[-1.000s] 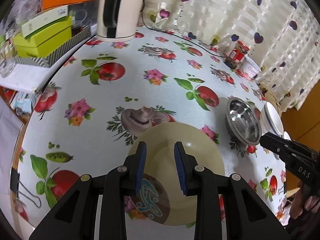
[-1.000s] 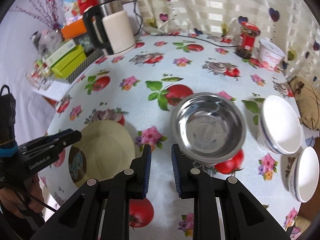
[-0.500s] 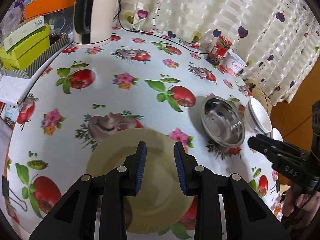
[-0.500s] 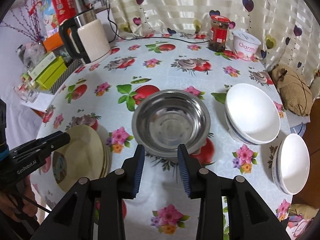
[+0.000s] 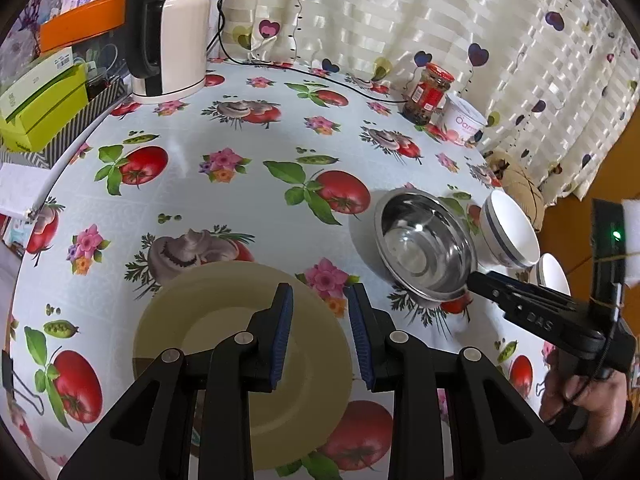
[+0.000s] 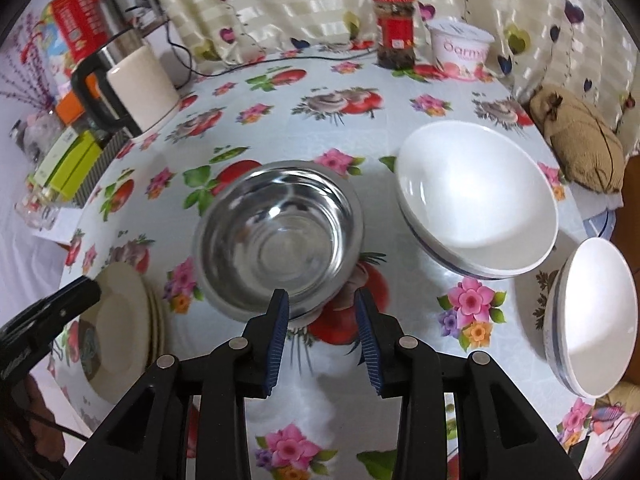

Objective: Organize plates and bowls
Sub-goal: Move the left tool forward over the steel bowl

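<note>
A stack of cream plates (image 5: 224, 320) lies on the flowered tablecloth just below my left gripper (image 5: 320, 312), which is open and empty above its right part. The stack also shows at the left of the right wrist view (image 6: 120, 320). A steel bowl (image 6: 280, 232) stands upright right in front of my right gripper (image 6: 322, 312), which is open and empty at the bowl's near rim. The steel bowl shows in the left wrist view (image 5: 424, 244) too. A large white bowl (image 6: 476, 196) and a smaller white bowl (image 6: 596, 320) stand to the right.
An electric kettle (image 5: 168, 32) with its cord stands at the back left beside green boxes (image 5: 40, 104). A jar (image 6: 396, 32) and a white tub (image 6: 460, 48) stand at the back by the curtain. A brown pouch (image 6: 580, 144) lies at the table's right edge.
My right gripper has opened wider and moved in toward the steel bowl's near rim. My left gripper has drawn back and shifted right above the plates, still open.
</note>
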